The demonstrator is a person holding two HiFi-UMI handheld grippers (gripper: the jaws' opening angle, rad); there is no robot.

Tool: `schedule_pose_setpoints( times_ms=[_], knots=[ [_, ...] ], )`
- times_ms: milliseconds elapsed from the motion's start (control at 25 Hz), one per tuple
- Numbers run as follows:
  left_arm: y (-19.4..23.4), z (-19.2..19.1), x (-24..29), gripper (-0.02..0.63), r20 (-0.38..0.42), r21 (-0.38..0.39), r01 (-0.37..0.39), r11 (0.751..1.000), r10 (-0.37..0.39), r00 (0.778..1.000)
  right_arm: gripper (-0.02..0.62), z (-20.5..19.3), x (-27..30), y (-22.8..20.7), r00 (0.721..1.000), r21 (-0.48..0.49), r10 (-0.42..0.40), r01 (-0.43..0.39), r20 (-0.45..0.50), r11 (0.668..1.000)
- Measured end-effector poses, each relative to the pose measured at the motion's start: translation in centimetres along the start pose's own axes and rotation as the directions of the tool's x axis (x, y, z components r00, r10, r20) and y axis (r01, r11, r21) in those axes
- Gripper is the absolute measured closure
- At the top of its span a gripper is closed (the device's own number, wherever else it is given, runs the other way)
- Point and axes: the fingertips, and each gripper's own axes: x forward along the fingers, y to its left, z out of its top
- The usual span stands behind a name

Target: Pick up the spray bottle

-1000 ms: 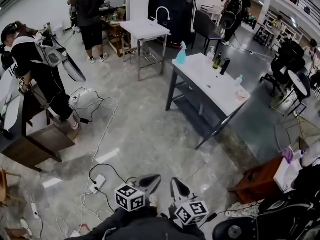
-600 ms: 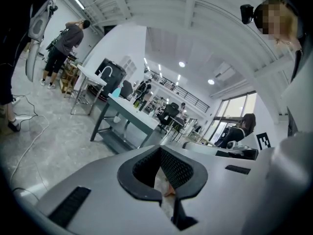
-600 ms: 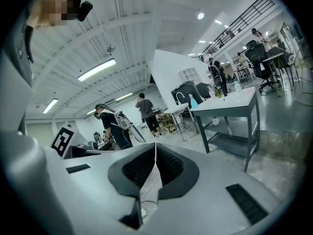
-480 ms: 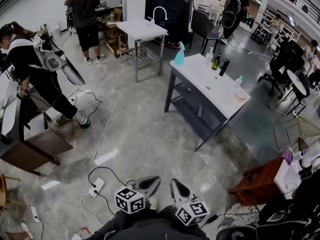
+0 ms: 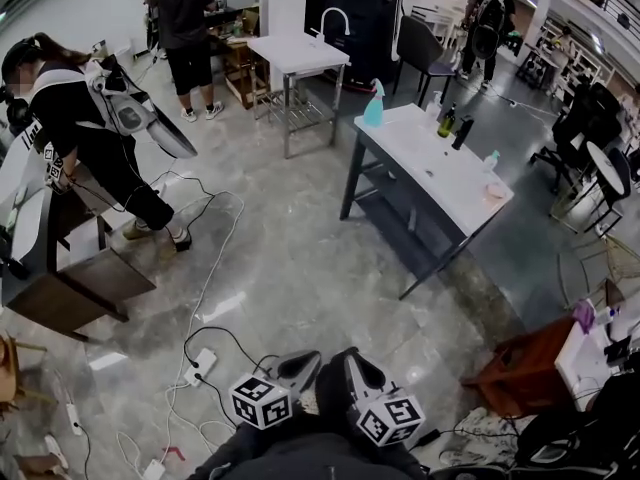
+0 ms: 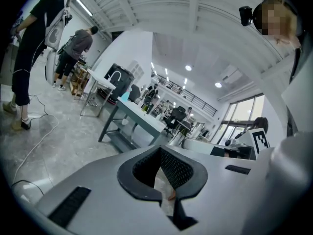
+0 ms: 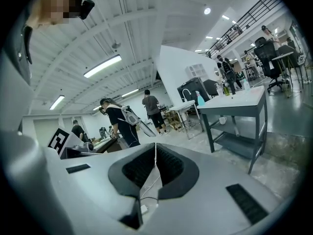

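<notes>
The person in black (image 5: 95, 133) on the left has taken a step across the floor. The table (image 5: 440, 173) now sits a little more to the right in the head view.

The spray bottle (image 5: 374, 105) stands upright on the table's upper left corner, in the upper middle of the picture. It is well away from the tongs. The left tongs (image 6: 158, 150) and the right tongs (image 7: 155, 148) are both closed tight and hold nothing.

What could go wrong? Cables (image 5: 205, 258) snake over the floor (image 5: 300, 268) on the way, and a foot could catch on them. The bottle is right at the edge, so a bump could knock it off. It looks like smooth blue plastic with a thin neck, so it may slip.

The table top is flat and white, on dark metal legs. The floor is grey, shiny stone.
</notes>
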Motion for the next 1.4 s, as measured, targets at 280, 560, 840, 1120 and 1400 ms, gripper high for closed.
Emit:
schedule_pose_setpoints(
  times_ms=[280,560,840,1120,1400],
  knots=[
    [0.7,0.8,2.4,0.6,-0.022,0.027,0.009,1.0,-0.008,1.0,0.583,0.3,1.1,-1.8,1.0,0.014,0.002,-0.002,-0.007,1.0],
    [2.2,2.5,6.1,0.6,-0.039,0.02,0.018,1.0,-0.018,0.999,0.583,2.3,4.1,-4.7,1.0,0.021,0.003,-0.003,-0.004,1.0],
    [4.1,6.2,11.9,0.6,-0.041,0.037,0.043,0.998,-0.041,0.998,0.583,6.0,7.8,-9.3,1.0,0.013,-0.012,0.012,0.004,1.0],
    [6.0,11.3,17.0,0.6,-0.014,0.055,0.057,0.997,-0.057,0.998,0.583,11.3,12.7,-13.7,0.999,-0.032,-0.007,0.008,0.042,0.999],
    [9.1,15.0,21.5,0.6,0.013,0.07,0.01,0.998,-0.011,1.0,0.583,14.8,17.3,-17.9,0.999,-0.042,0.011,-0.01,0.041,0.999]
  ],
)
